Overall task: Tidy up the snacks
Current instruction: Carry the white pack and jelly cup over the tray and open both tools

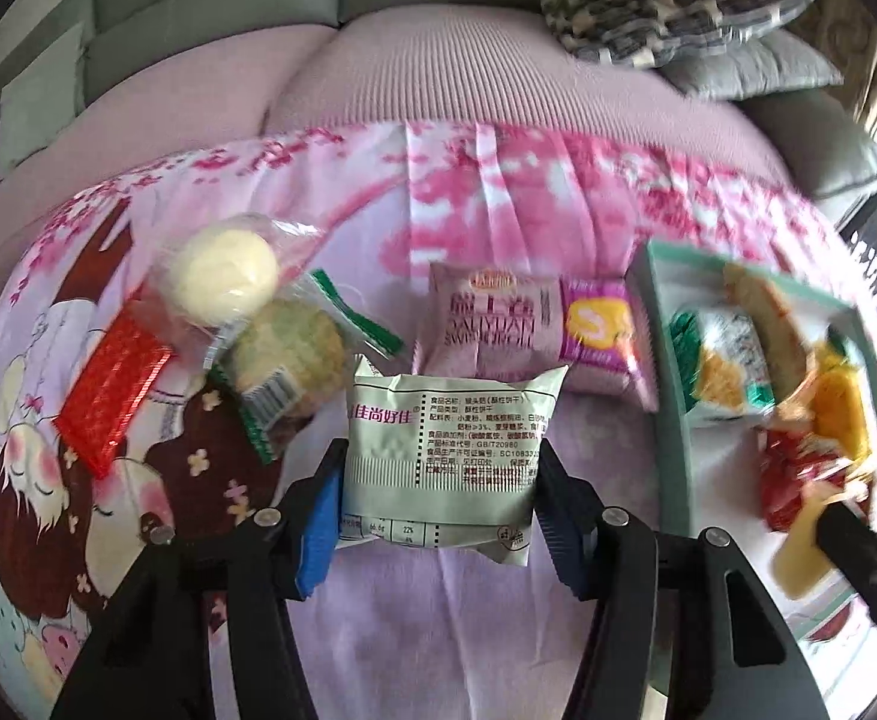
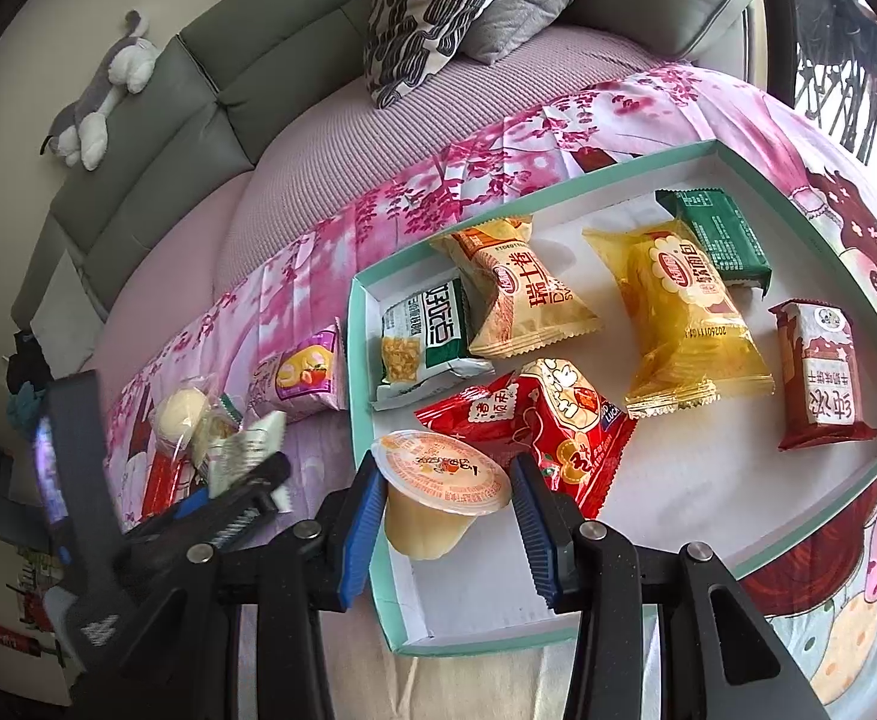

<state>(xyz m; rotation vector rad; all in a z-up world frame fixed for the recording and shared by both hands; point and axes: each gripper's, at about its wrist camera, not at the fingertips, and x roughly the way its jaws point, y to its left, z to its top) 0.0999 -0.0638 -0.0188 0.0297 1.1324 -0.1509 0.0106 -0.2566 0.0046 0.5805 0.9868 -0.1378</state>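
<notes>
My left gripper is shut on a pale green biscuit packet, held over the pink cloth. My right gripper is shut on a yellow jelly cup over the near left corner of the teal-rimmed white tray. The tray holds several snacks: a red packet, a yellow bread bag, a tan Swiss-roll bag, green packets and a dark red bar. The tray also shows in the left wrist view.
Loose snacks lie on the cloth left of the tray: a pink Swiss-roll bag, a white round cake, a green-wrapped cookie, a red foil packet. Sofa cushions and a plush toy lie behind.
</notes>
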